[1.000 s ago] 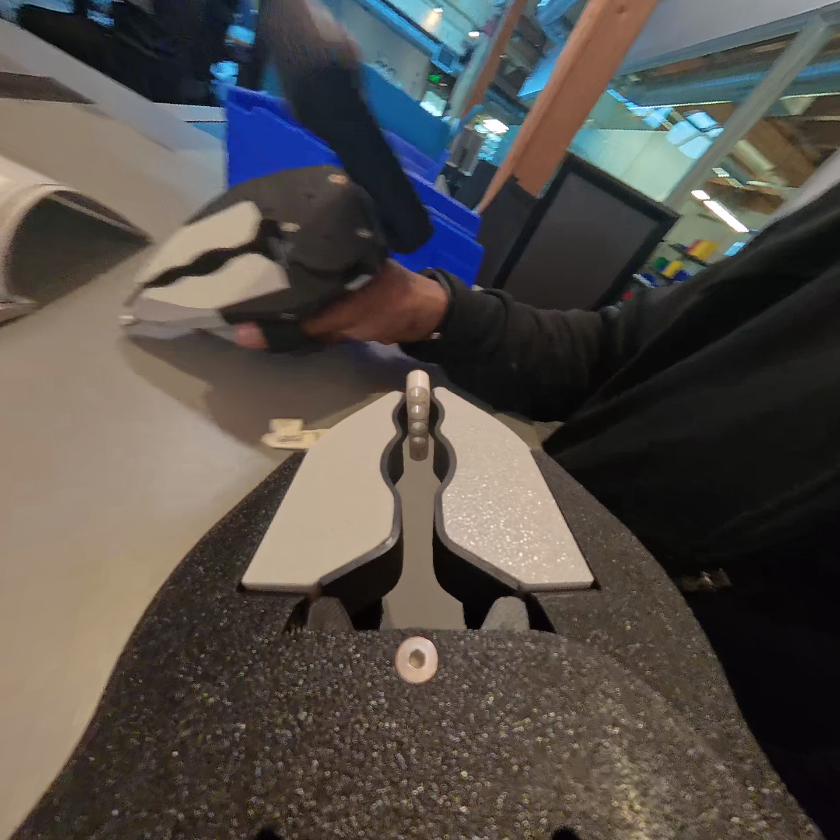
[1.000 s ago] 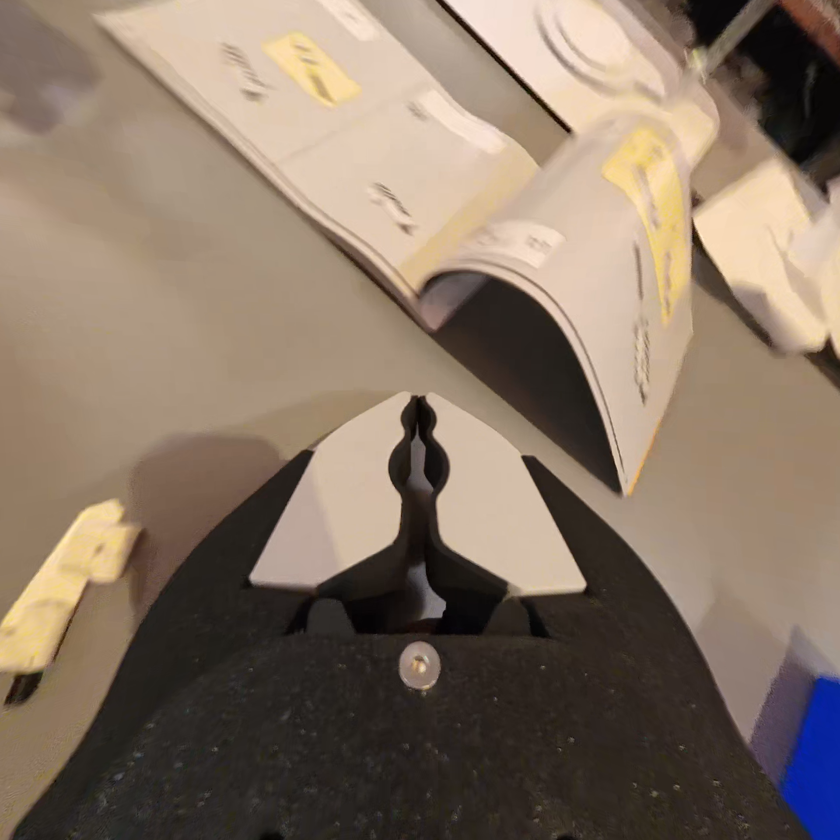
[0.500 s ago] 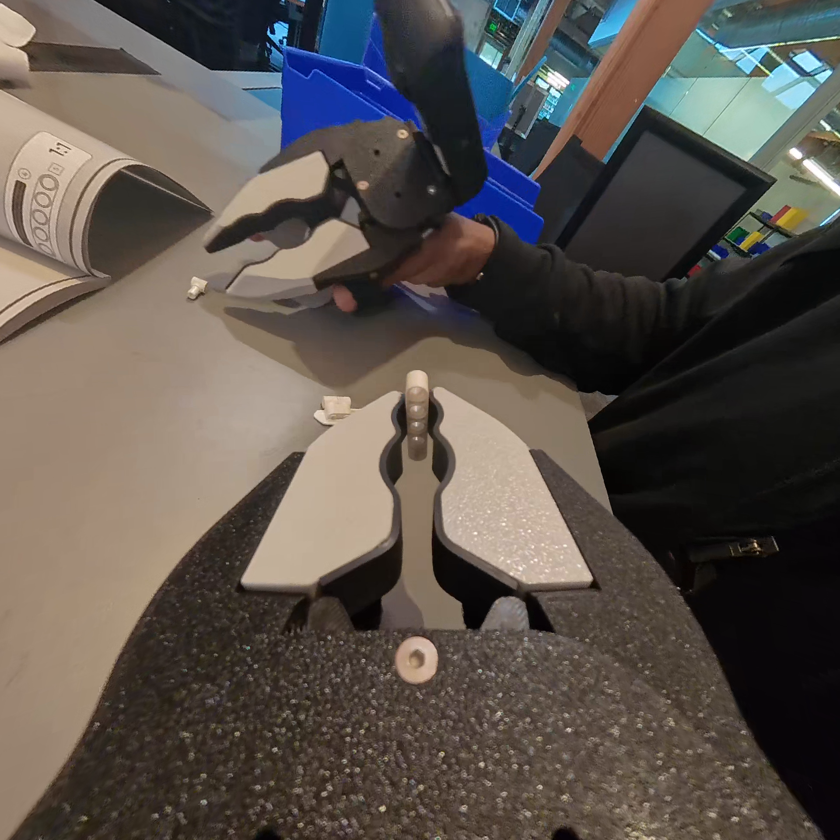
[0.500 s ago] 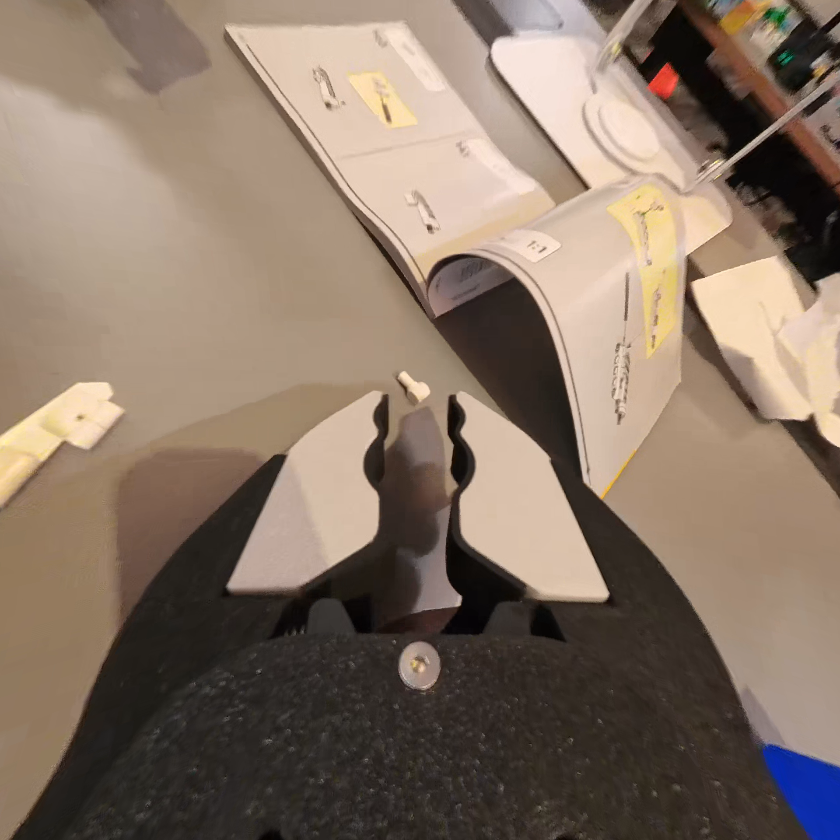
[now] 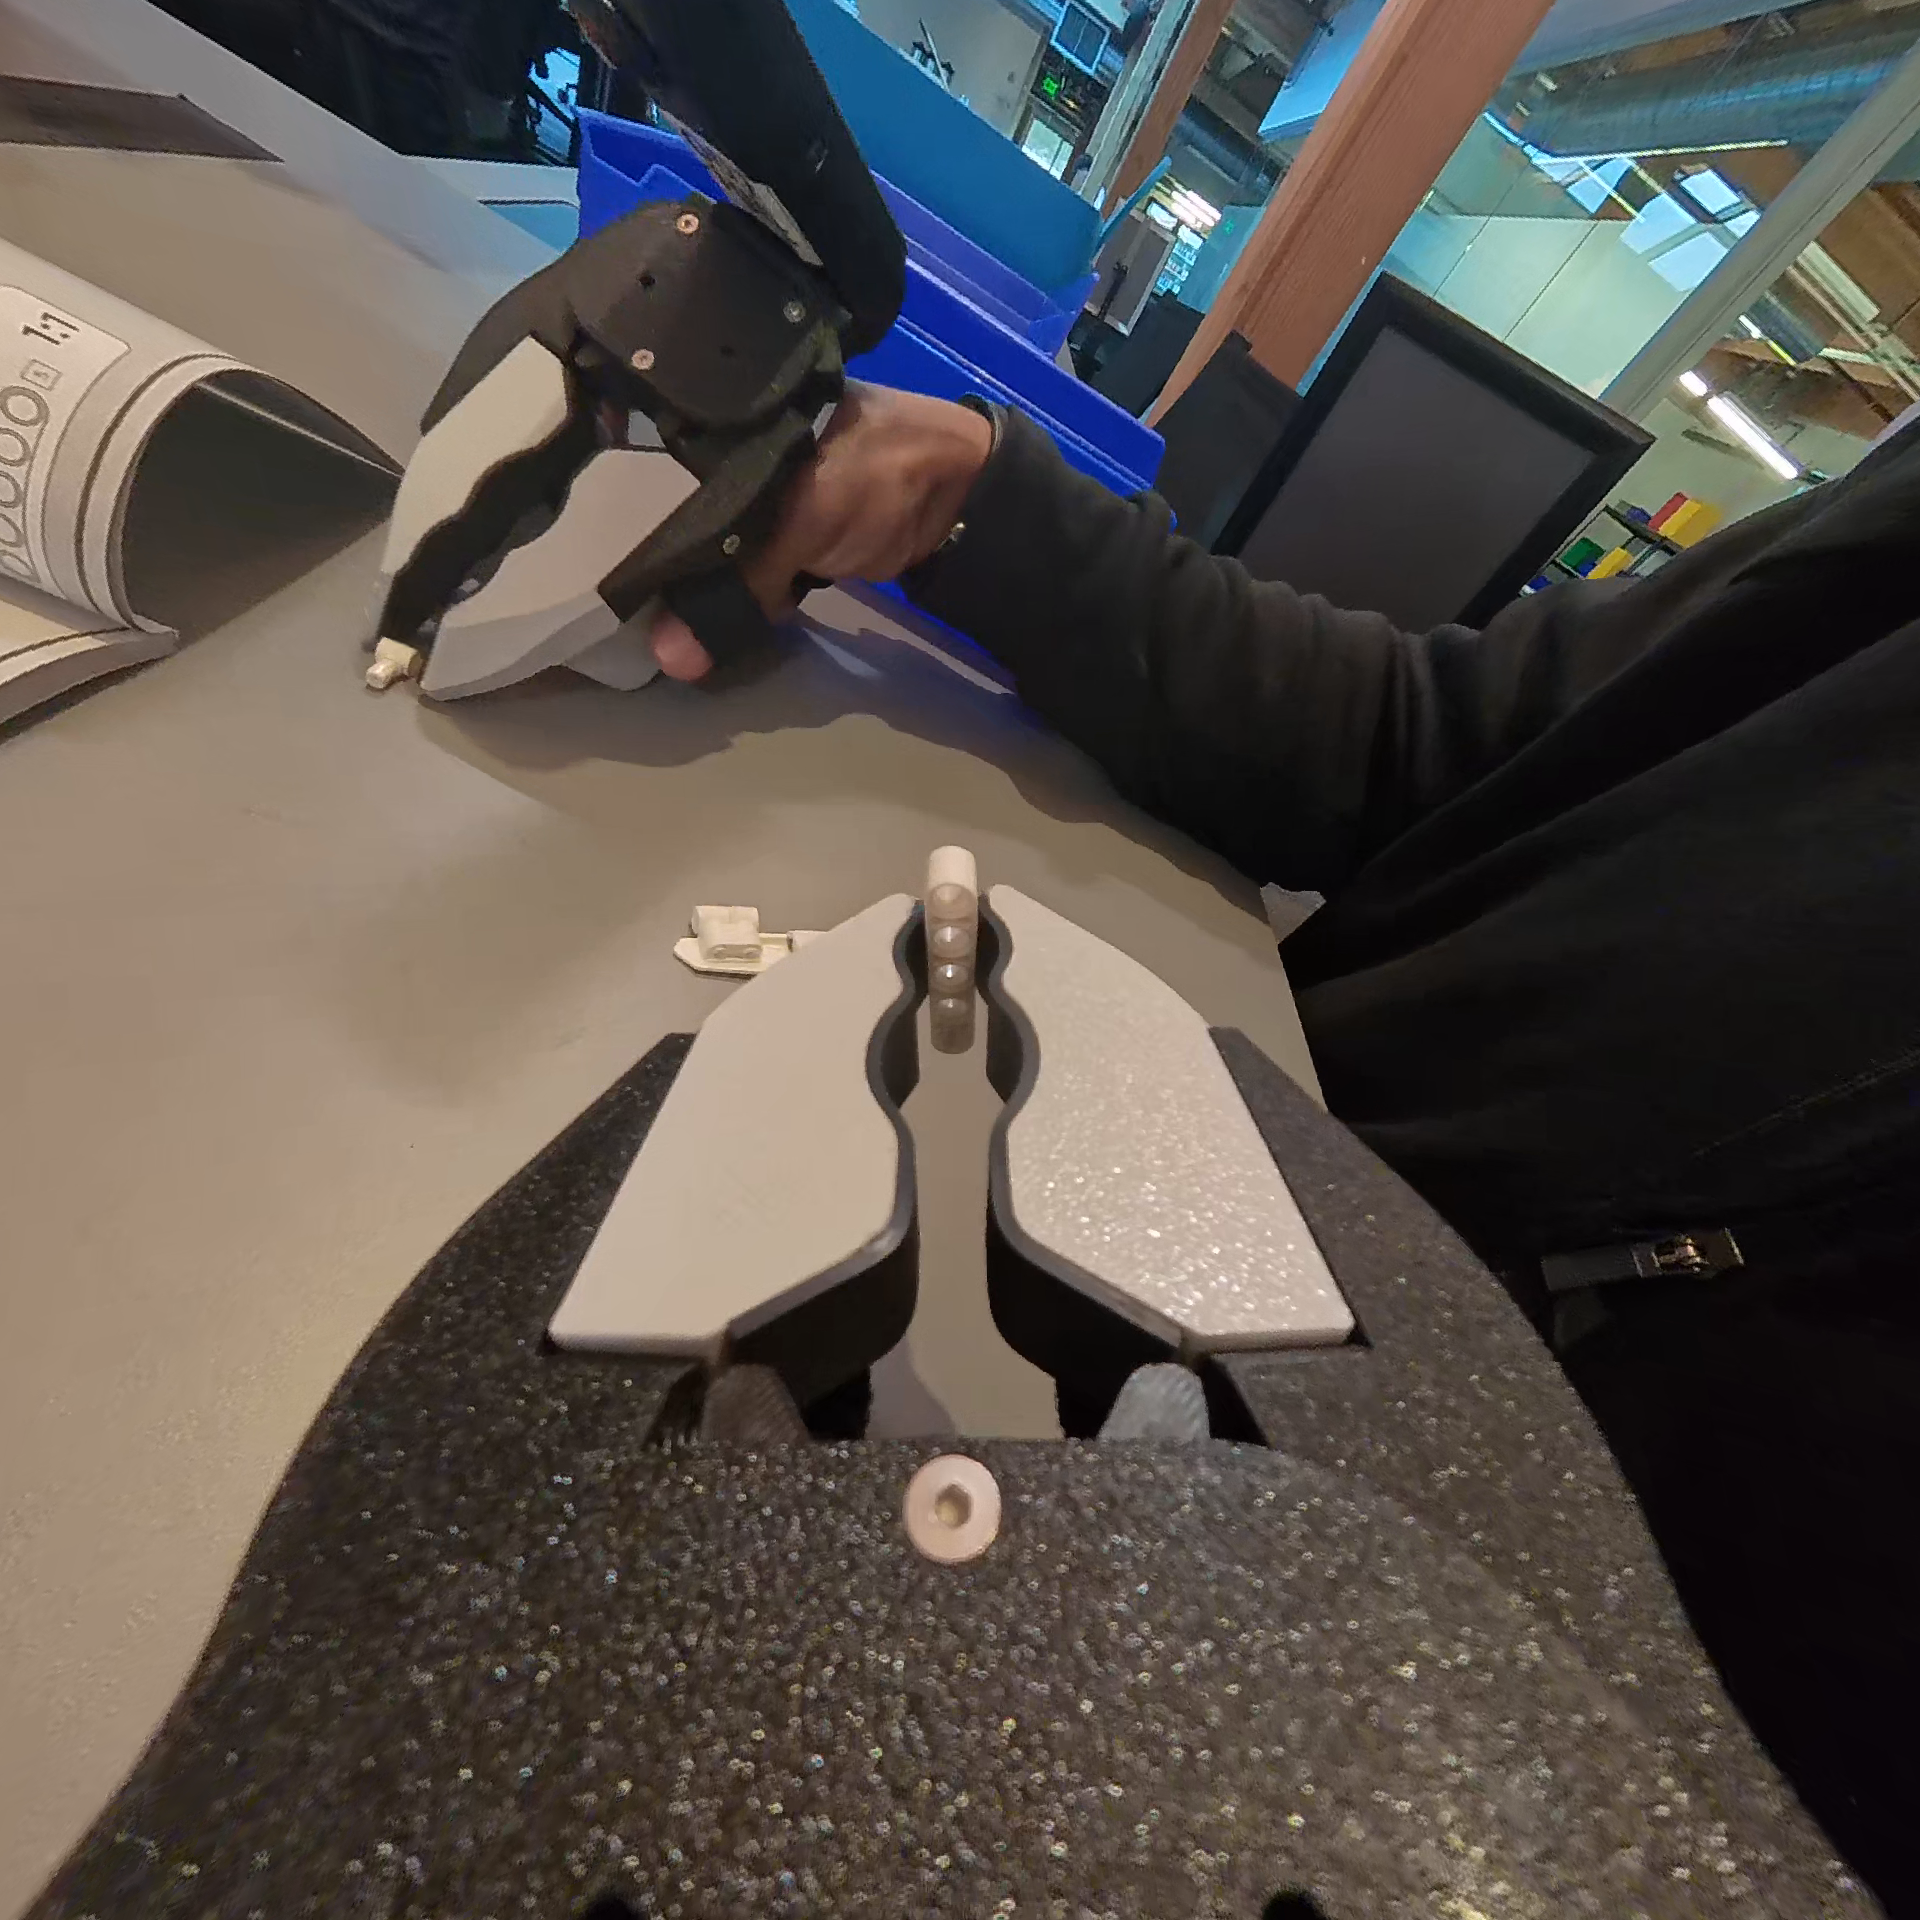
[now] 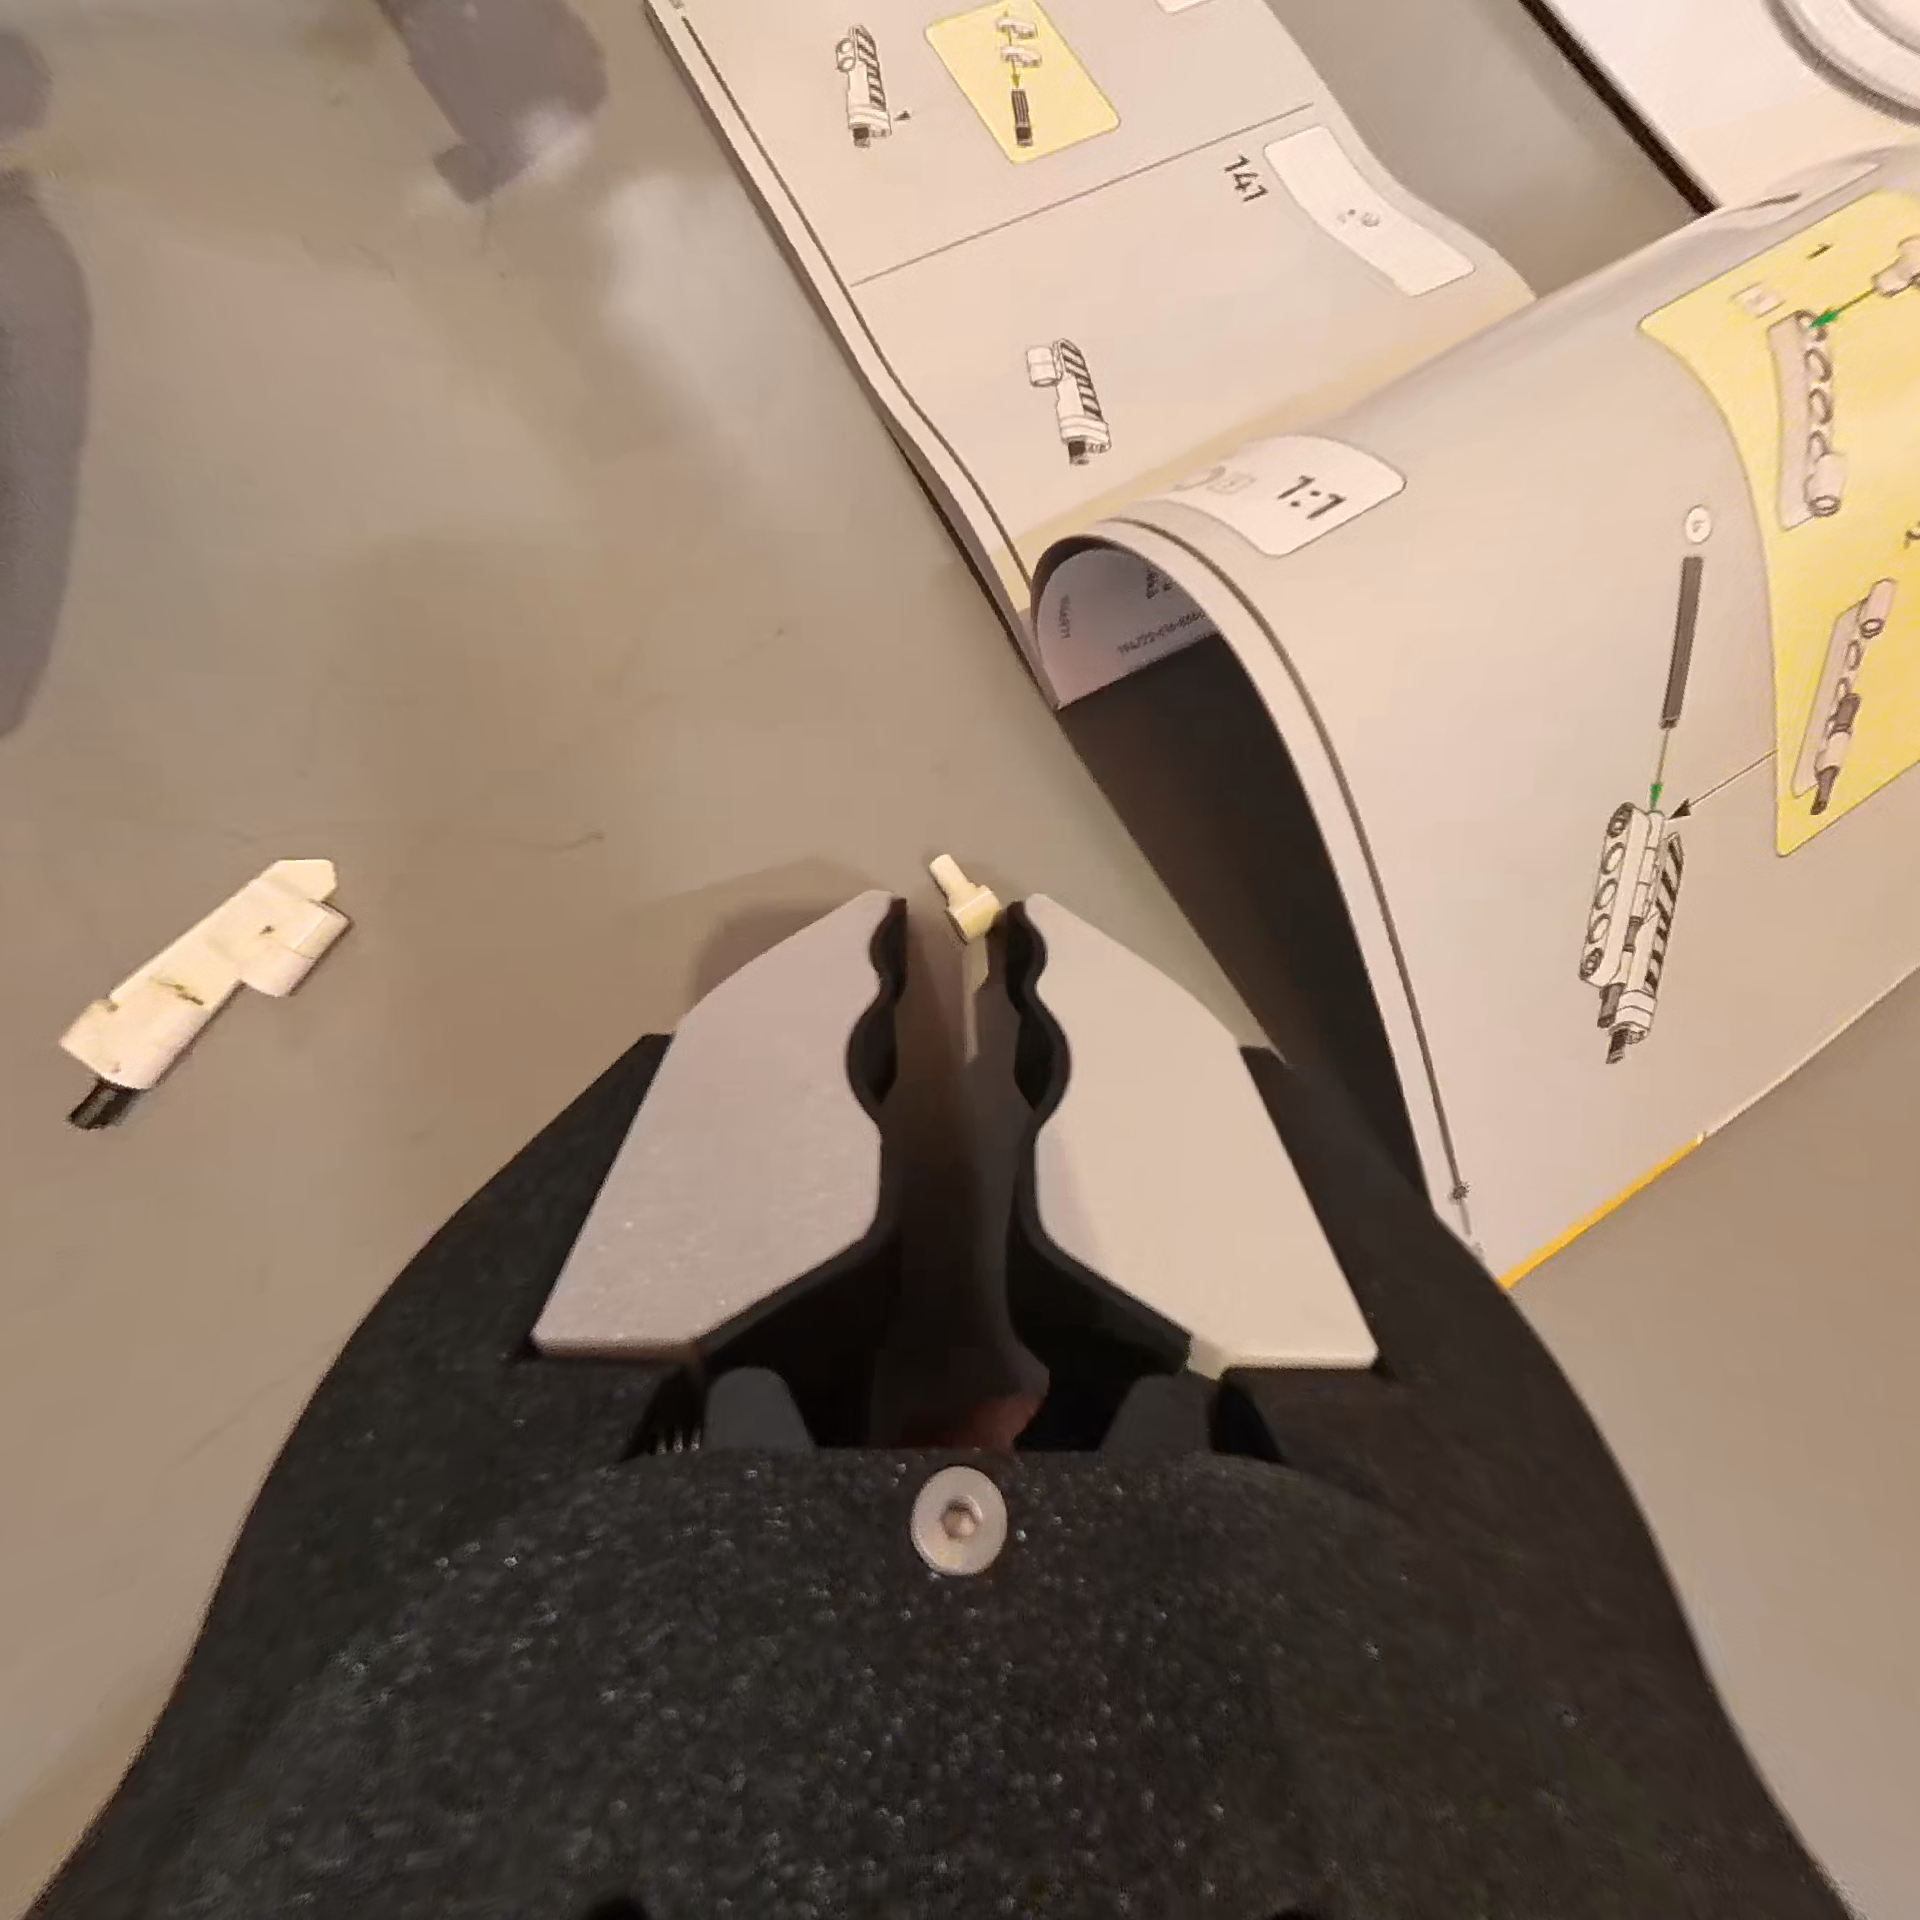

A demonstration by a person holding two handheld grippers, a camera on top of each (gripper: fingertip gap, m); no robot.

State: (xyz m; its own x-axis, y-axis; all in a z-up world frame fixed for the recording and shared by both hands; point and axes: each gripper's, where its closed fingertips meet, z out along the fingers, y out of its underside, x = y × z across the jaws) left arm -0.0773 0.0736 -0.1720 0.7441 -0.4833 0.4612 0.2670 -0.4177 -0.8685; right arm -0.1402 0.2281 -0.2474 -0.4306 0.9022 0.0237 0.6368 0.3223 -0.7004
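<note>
Left gripper (image 5: 951,914) clamps beam (image 5: 950,956); right gripper (image 6: 951,920) seemingly loose around peg (image 6: 964,902).

The premises were an industrial workshop or warehouse-type workspace. Evidence: a grey work surface (image 5: 260,935), blue storage bins (image 5: 966,343) at its far edge, a timber column (image 5: 1351,177), exposed ceiling ducting, glazed partitions, and shelving with coloured bins (image 5: 1652,530).

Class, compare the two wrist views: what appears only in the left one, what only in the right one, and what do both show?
Only the left view: the left gripper clamping a white holed beam, blue bins, a dark screen.
Only the right view: the booklet's yellow diagram panels.
Both: the grey table, open booklet, white pin at the open right gripper, white assembly.
</note>
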